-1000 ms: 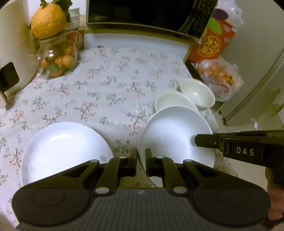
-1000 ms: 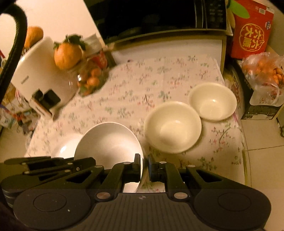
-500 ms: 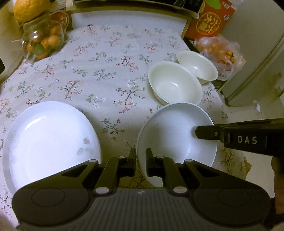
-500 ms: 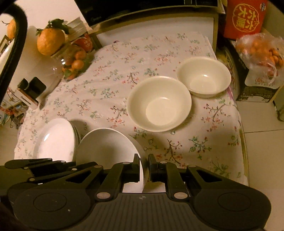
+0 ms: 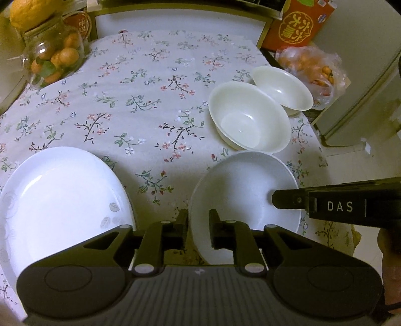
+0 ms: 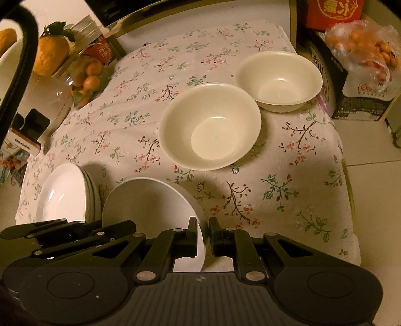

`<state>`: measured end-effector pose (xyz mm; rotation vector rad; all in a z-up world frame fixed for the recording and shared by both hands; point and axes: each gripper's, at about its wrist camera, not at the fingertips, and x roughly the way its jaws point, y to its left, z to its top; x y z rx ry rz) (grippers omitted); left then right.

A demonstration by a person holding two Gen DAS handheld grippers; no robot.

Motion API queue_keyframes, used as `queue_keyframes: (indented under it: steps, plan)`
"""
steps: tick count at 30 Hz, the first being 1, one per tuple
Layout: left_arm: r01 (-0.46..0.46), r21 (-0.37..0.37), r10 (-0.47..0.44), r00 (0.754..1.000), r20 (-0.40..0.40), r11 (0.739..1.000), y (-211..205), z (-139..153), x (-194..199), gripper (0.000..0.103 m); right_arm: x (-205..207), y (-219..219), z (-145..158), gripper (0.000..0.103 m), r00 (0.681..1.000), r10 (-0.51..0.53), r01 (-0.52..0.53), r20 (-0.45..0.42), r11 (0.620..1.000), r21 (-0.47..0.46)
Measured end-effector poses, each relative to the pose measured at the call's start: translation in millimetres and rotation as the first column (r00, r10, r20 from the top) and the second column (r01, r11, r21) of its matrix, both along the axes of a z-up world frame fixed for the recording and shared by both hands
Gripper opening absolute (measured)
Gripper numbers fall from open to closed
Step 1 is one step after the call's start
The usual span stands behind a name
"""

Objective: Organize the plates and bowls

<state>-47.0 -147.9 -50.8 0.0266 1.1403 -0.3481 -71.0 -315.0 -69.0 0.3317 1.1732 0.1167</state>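
Note:
A white deep plate (image 5: 240, 195) (image 6: 150, 200) sits low at the near edge of the flowered tablecloth (image 5: 150, 100), just right of a stack of white plates (image 5: 62, 200) (image 6: 65, 195). My left gripper (image 5: 198, 225) straddles its near-left rim; the jaws are opening and the pads stand off the thin rim. The right gripper (image 6: 203, 228) is shut on the plate's right rim and shows side-on in the left wrist view (image 5: 275, 199). Behind the plate stand two cream bowls, one nearer (image 5: 248, 125) (image 6: 210, 125) and one farther (image 5: 283, 87) (image 6: 278, 80), side by side.
A glass jar of small oranges (image 5: 52, 57) stands at the back left with a large citrus fruit (image 6: 50, 57) on top. A red box (image 5: 300, 22) and a bag of oranges (image 5: 313, 67) lie off the table's right edge. The floor (image 6: 371, 175) shows beyond it.
Both grippers have sunk with the white deep plate toward the cloth beside the plate stack. The left gripper's jaws have parted from the rim; the right stays clamped.

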Motion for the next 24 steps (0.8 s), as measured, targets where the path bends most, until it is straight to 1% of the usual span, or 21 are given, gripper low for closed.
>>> queue_keyframes:
  steps: [1,4,14,21,23,24]
  plan:
    - [0.001,-0.001,-0.001,1.0,0.001,1.0,0,0,0,0.022,0,0,0,0.01,1.0,-0.001,0.001,0.0,1.0,0.001]
    - [0.007,0.002,-0.007,1.0,0.007,1.0,-1,0,0,0.025,0,1,1,0.011,1.0,0.001,-0.001,0.003,1.0,-0.002]
    - [-0.014,-0.019,0.014,1.0,0.006,1.0,4,5,5,0.025,-2,-5,3,0.017,1.0,-0.015,0.015,0.012,1.0,0.004]
    - [-0.033,-0.028,0.034,0.999,0.019,0.999,8,10,10,0.025,-2,-9,8,0.025,0.999,-0.022,0.021,0.028,1.0,0.014]
    - [-0.034,-0.029,0.035,0.999,0.02,0.999,7,10,11,0.026,-2,-10,9,0.026,0.999,-0.027,0.027,0.031,1.0,0.014]
    - [-0.035,-0.029,0.036,0.999,0.02,0.999,6,11,12,0.026,-2,-10,10,0.029,0.999,-0.031,0.031,0.032,0.999,0.013]
